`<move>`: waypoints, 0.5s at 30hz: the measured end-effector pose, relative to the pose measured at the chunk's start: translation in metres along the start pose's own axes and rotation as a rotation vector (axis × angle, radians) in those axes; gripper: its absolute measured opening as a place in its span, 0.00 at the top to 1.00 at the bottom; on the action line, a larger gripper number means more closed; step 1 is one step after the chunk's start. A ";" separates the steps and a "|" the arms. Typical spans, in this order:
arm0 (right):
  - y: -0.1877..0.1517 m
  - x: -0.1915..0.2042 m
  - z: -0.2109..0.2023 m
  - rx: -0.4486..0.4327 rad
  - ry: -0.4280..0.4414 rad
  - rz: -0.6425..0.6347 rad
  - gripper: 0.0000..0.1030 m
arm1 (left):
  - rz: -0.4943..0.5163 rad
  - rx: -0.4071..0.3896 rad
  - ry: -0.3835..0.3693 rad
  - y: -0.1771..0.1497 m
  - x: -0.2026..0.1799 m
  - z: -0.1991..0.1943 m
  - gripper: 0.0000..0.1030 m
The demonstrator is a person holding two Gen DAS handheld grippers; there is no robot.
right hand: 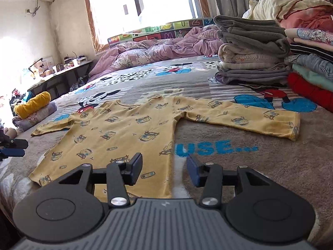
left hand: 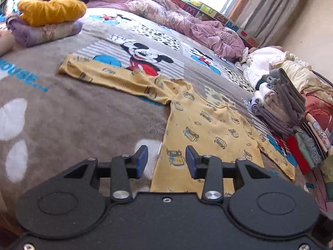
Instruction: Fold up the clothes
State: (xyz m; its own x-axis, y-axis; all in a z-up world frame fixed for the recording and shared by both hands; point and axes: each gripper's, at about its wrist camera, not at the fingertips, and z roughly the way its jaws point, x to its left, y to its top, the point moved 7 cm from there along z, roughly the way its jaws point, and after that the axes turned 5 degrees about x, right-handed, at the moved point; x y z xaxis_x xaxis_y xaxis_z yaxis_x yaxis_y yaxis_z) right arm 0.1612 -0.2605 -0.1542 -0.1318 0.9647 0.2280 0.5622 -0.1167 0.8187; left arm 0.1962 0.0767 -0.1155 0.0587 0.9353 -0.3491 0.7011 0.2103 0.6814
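While a yellow shirt lies flat on the bed, sleeves out, left gripper and right gripper hover, jaws apart and empty; folding likely starts by pinching the hem.

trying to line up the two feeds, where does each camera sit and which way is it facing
Left wrist: on the left gripper, low at the hem of the yellow shirt, looking up the bed; its own open fingers show.
Right wrist: on the right gripper, at the hem's other corner, facing the window; own open fingers, plus the left gripper at the left edge.
Shared: shirt, folded grey pile, mustard bundle.
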 end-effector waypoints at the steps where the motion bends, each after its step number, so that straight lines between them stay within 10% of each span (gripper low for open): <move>1: 0.010 0.004 0.006 0.000 0.015 -0.015 0.53 | 0.053 -0.001 -0.002 0.013 -0.004 0.004 0.63; 7: 0.081 0.035 0.061 0.040 0.105 -0.148 0.54 | 0.363 0.082 -0.034 0.097 -0.031 0.076 0.63; 15: 0.160 0.028 0.208 0.227 0.108 -0.357 0.54 | 0.490 0.242 -0.078 0.154 -0.038 0.211 0.63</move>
State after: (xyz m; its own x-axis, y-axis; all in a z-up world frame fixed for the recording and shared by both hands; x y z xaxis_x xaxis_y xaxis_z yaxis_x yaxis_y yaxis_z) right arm 0.4174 -0.2027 -0.1267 -0.4283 0.9035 0.0147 0.6295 0.2866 0.7222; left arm 0.4518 0.0129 -0.1334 0.4651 0.8815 -0.0814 0.7213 -0.3240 0.6122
